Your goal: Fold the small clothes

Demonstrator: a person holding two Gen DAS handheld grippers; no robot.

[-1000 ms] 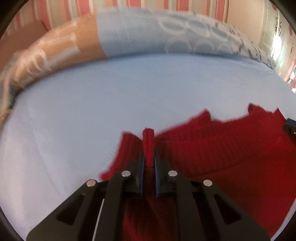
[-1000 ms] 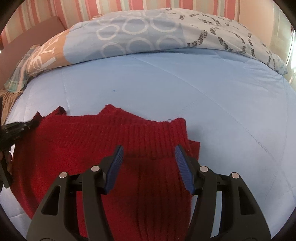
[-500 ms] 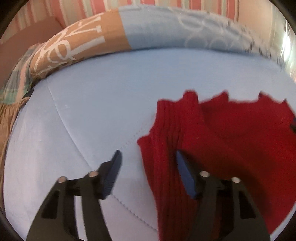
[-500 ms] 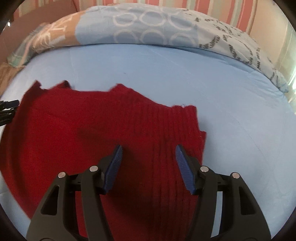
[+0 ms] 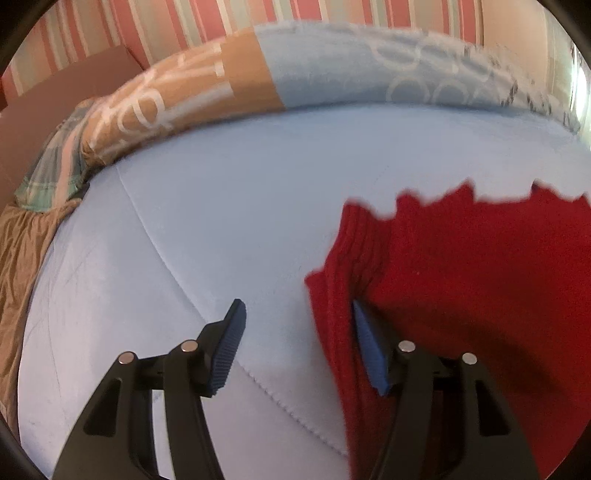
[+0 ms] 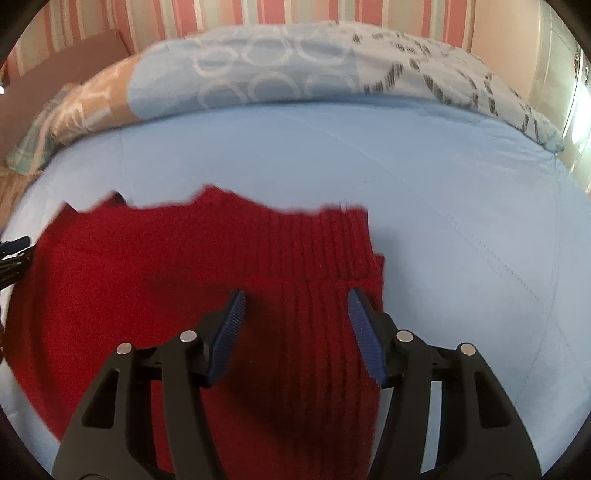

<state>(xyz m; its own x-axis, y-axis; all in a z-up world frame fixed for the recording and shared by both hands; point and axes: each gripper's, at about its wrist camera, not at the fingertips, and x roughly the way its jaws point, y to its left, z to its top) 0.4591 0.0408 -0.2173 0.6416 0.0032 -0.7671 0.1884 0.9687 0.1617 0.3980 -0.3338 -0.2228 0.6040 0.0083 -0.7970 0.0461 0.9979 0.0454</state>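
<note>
Bed (image 6: 424, 177) in light blue sheet carrying red knit garment (image 6: 184, 280) lying flat; patterned duvet (image 6: 295, 70) lying bunched along far edge.

Left gripper (image 5: 295, 343) jaws just parted, nothing gripped; right gripper (image 6: 295, 332) agape

pale blue bed sheet (image 6: 424, 192), patterned duvet (image 6: 295, 70), pink striped wall (image 5: 184, 22)
</note>
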